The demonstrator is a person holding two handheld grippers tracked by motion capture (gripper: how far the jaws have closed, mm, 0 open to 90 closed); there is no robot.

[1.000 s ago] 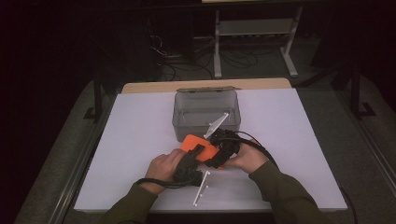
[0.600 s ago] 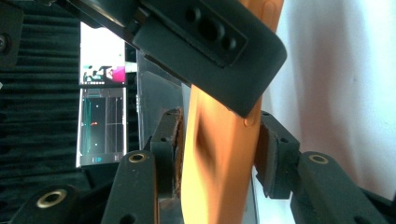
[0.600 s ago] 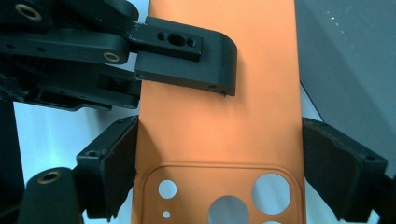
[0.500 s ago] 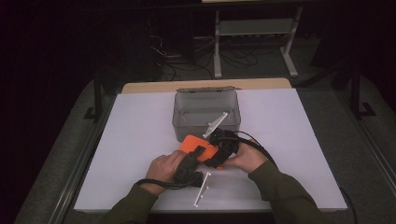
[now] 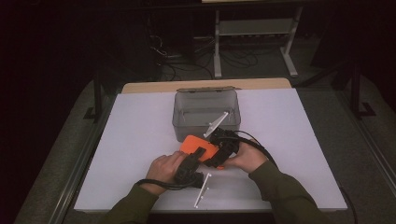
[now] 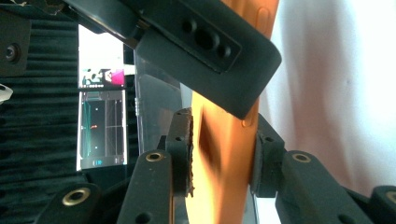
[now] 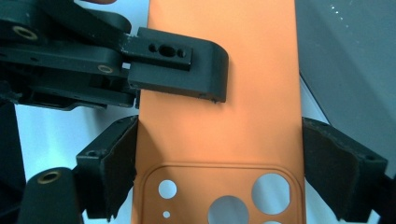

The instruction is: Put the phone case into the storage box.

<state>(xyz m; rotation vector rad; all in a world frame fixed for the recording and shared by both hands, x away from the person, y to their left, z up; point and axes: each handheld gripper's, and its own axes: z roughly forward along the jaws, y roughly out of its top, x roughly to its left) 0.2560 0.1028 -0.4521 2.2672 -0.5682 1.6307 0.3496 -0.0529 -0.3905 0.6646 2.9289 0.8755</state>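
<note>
While the table (image 5: 116, 154) carries little else, we see a grey bin (image 5: 187, 119) at 12 o'clock from the hands, lid off, nothing certain inside from the high view. An orange phone case (image 5: 198, 145) sits just in front of the bin, at 6 o'clock from it, held off the white surface between both claws.

Right claw (image 7: 219, 179): jaws spread wide across the case's width near the camera cutouts, pads on both long edges, so we read that as a grip on a wide part. Left claw (image 6: 222, 156): jaws have just been closing, and in the left gripper view the pads now squeeze the case through its thickness. Its upper jaw also crosses the case at 11 o'clock in the right gripper view.

Progress, as we judge it: case is picked up and under two-handed control; a handover or re-grip looks in hand. Left to do: probably release one claw and move the case to 12 o'clock, into the bin. Nothing placed yet.

Small item: a thin white rod (image 5: 201, 190) lies on the table at 6 o'clock from the left claw, untouched.
</note>
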